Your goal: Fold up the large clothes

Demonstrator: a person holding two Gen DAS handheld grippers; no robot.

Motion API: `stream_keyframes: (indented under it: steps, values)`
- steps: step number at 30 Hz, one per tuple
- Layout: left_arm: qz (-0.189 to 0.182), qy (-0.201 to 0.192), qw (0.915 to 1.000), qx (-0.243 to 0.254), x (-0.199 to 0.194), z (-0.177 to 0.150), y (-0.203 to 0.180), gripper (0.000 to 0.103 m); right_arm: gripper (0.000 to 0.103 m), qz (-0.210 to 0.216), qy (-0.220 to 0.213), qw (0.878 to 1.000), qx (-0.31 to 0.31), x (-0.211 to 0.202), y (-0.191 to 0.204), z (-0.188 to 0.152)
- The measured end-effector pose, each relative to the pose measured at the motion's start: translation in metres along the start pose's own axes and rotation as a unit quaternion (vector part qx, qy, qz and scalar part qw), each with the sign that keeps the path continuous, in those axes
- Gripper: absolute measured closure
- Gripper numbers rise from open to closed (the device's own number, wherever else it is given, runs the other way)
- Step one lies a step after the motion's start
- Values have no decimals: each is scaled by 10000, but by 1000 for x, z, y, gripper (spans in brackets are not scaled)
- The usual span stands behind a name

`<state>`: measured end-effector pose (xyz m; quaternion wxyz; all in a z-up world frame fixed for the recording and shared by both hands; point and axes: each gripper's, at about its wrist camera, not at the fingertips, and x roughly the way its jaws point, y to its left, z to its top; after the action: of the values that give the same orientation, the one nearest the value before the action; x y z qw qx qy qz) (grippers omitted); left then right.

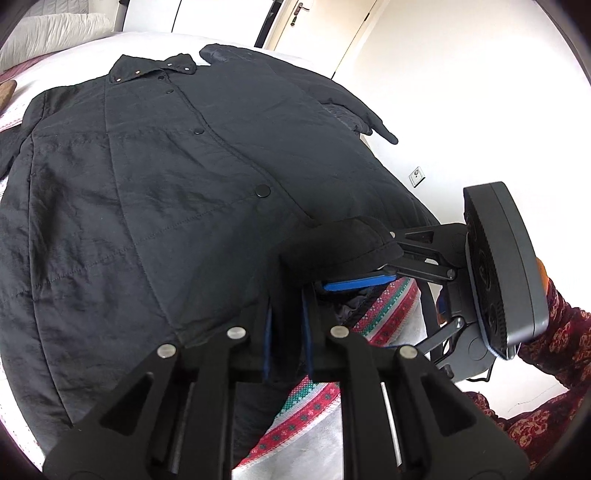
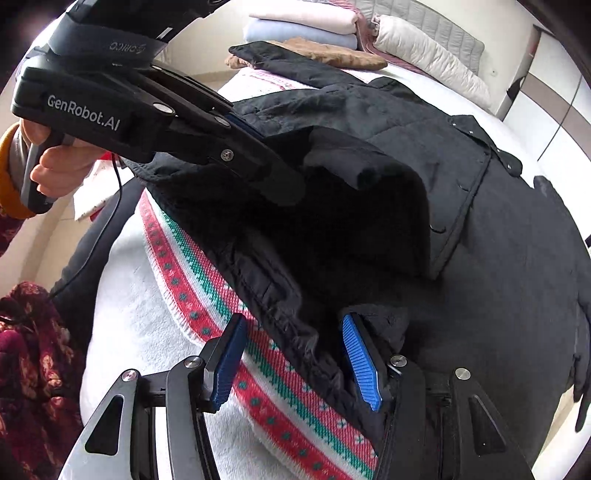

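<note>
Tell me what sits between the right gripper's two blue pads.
In the right wrist view, the black coat's bunched hem edge lies between the open right gripper's pads, over the red-and-green patterned blanket border.

Bright daylight – walls blown out, fisheye edges bent, dark fabric loses detail.

Black coat (image 1: 155, 192) blankets most of the bed, its lifted hem crowding both grippers; bare striped blanket (image 2: 155, 332) open at near edge; folded stack (image 2: 306, 33) blocks far end.
</note>
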<state>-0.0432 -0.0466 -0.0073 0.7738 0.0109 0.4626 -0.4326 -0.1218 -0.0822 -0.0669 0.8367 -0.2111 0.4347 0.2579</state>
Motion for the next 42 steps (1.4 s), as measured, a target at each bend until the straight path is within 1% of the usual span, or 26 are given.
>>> stream_keyframes:
  steps: [2,3,5,6,7,9,11,13,15,16,17,18,20,22,24,26,28,29,31,32,34,36,38,40,41,42]
  values:
    - [14,9,10000,-23,-1,2,2,89,76,-135,-47,9997,-195,3,7,6]
    - [7,12,10000,-20,-2,3,2,89,96,-374,-33,9989,-286,7,12,9]
    - [-1,-41,10000,35,-9,3,1,89,99,-471,-56,9981,-386,8,19,13]
    - [-40,-69,9999,77,-13,2,-1,89,100,-351,-119,9988,-328,3,20,14]
    - [-127,-89,9998,141,-17,1,-3,89,100,-94,-171,9995,-260,-5,21,14]
    - [-287,-56,9989,372,-21,-3,-10,89,100,-35,-231,9991,-345,-19,27,11]
    - [-382,238,9970,637,-9,-12,-17,89,100,155,-150,9995,-221,-19,23,8]
    - [-264,652,9939,844,11,-26,-21,87,99,385,-4,9993,-9,-11,18,2]
    - [-242,769,9922,947,16,-37,-22,78,95,683,-66,9972,286,-16,12,-3]
    - [-323,731,9919,984,10,-40,-23,76,94,1057,-27,9936,408,-21,9,-5]
    - [-507,726,9908,1019,3,-42,-24,72,94,1416,-26,9886,514,-29,5,-8]
    - [-773,723,9889,1042,-6,-43,-25,67,91,1552,-106,9861,585,-40,0,-12]
    - [-1145,536,9857,1115,-24,-40,-25,61,87,1533,-320,9846,776,-60,-16,-17]
    - [-1281,246,9847,1155,-37,-30,-22,55,84,1557,-593,9791,1171,-76,-38,-18]
    - [-1141,-37,9885,994,-35,-17,-15,53,83,1425,-838,9734,1589,-80,-65,-17]
    - [-1064,-22,9917,717,-16,-3,-9,53,83,1313,-935,9675,1947,-71,-89,-12]
    - [-1090,173,9924,549,11,1,-7,53,83,1301,-889,9621,2226,-48,-106,-8]
    - [-1099,371,9916,565,25,-1,-8,53,83,1315,-818,9612,2285,-35,-109,-5]
    - [-997,749,9900,653,46,-14,-9,53,83,1268,-560,9629,2317,-13,-109,-8]
    - [-926,672,9908,718,47,-22,-10,53,83,1276,-370,9637,2317,-2,-107,-13]
    - [-1048,477,9901,805,35,-35,-9,52,83,1228,17,9675,2212,7,-100,-36]
    - [-1259,435,9893,601,19,-42,1,46,82,1173,-243,9709,2076,-2,-94,-52]
    - [-1408,463,9886,271,2,-44,15,41,81,1296,-170,9677,2157,-12,-99,-61]
    - [-1271,418,9910,-94,-12,-37,29,36,78,1327,-104,9623,2373,-22,-110,-61]
    - [-1090,322,9932,-254,-21,-33,36,32,76,1267,-128,9603,2482,-28,-118,-60]
    - [-880,166,9951,-422,-30,-28,45,27,70,1186,-201,9589,2570,-33,-126,-57]
